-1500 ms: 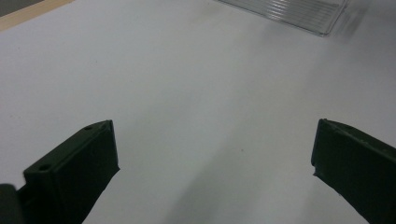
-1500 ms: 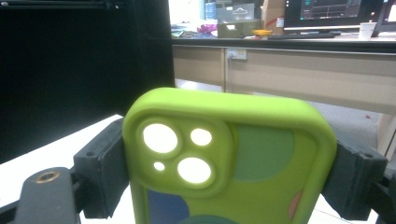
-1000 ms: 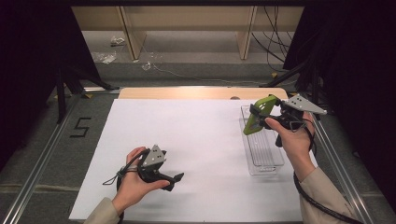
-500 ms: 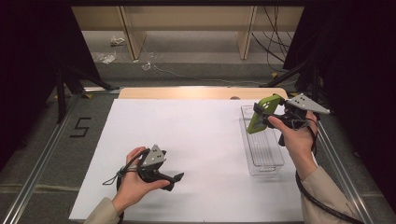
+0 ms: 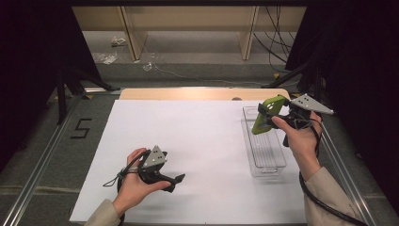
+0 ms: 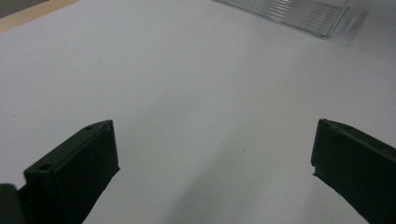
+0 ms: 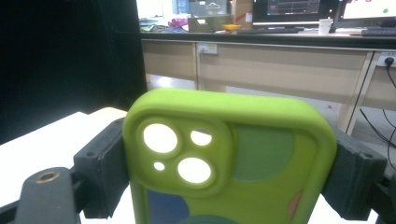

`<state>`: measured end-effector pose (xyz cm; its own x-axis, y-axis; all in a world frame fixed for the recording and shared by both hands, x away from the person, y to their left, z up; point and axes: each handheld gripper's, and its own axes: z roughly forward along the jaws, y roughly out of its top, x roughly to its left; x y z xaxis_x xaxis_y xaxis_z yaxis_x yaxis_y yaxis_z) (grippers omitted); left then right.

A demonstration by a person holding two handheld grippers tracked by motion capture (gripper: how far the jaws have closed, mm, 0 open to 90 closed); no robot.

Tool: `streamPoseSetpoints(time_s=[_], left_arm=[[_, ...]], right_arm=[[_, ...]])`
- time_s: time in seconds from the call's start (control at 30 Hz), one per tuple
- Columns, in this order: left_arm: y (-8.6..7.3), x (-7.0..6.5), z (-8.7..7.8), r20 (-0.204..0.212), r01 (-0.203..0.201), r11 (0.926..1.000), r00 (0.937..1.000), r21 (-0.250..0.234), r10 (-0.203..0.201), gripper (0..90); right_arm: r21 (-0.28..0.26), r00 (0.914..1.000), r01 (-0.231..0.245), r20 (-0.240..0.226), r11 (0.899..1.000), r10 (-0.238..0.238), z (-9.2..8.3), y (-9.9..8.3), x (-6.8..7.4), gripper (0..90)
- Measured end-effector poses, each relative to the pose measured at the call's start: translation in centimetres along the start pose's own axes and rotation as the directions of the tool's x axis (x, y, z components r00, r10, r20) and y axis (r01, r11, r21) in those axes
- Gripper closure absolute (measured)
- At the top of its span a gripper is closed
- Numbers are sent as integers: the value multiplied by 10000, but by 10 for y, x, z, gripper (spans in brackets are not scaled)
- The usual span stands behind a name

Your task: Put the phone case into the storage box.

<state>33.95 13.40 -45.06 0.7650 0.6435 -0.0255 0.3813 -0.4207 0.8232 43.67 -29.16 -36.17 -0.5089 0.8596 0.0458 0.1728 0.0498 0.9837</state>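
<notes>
The right gripper (image 5: 264,117) clamps a green phone case (image 7: 229,158) by its edges above the clear tray (image 5: 275,165); the soft case could flex and slip. The left gripper (image 6: 212,163) rests spread, empty, on the white table (image 5: 202,136)

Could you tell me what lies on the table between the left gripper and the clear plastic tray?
Nothing: in the high view, only bare white tabletop separates the left gripper from the clear plastic tray. The left gripper view shows the same bare stretch.
</notes>
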Motion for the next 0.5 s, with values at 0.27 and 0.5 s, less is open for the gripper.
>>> streamPoseSetpoints(time_s=[0.27, 0.5], left_arm=[[0, 0, 0, -32, 15, 10000, 10000, -18, -15, 2], [0, 1, -1, -37, 22, 10000, 10000, -14, -23, 3]], right_arm=[[104, 10000, 75, 41, 9999, -75, 2, -2, -1, 166], [132, 9999, 68, 98, 9999, -69, 2, -3, -2, 166]])
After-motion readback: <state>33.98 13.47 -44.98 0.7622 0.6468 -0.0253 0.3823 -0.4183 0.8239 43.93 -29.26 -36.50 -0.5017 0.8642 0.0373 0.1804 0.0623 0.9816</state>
